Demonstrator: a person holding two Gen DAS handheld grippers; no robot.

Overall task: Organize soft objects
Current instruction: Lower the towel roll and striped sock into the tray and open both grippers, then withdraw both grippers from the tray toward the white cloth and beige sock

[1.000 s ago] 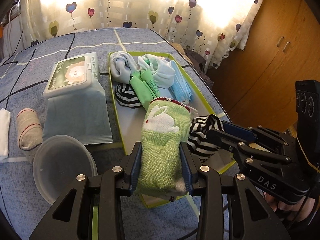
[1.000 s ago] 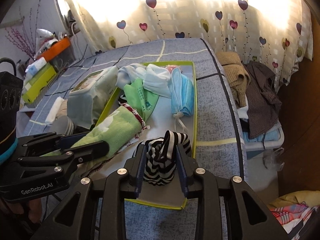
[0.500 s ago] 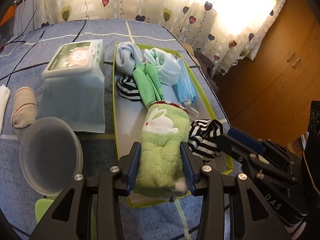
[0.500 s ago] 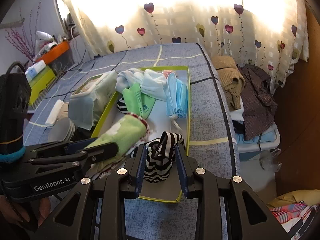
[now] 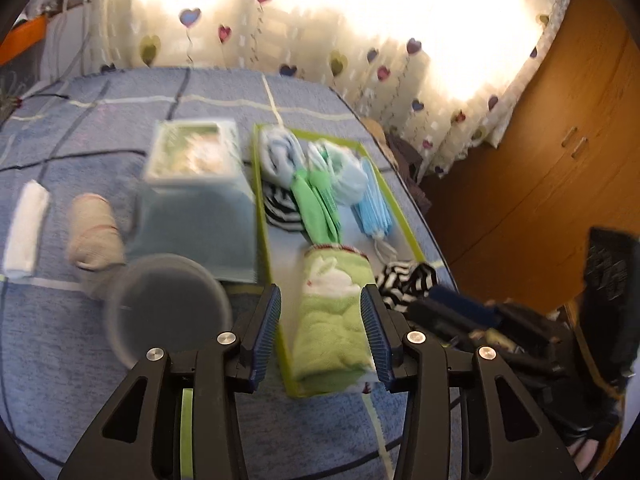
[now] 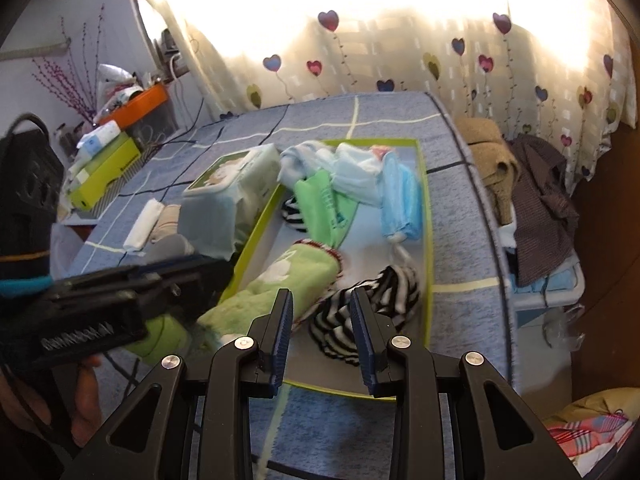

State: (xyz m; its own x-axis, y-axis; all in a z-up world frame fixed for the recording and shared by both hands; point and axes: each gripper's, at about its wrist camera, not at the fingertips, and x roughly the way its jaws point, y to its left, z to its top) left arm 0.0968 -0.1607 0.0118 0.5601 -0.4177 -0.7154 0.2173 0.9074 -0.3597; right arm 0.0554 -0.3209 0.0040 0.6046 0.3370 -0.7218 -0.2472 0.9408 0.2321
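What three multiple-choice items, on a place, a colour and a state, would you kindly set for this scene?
1. Seen from the left wrist, where is the wipes pack?
A. inside the tray
B. on the wardrobe
C. on the blue cloth, left of the tray

2. What colour is the tray's rim?
A. yellow-green
B. red
C. black

3. How does the left gripper stand at the rabbit towel?
A. clamped shut on it
B. open, with the towel between its jaws
C. far away from it

Key:
1 C, the wipes pack sits on the blue cloth beside the tray.
2 A, the rim shows yellow-green.
3 B, the left gripper leaves a gap beside the rabbit towel.
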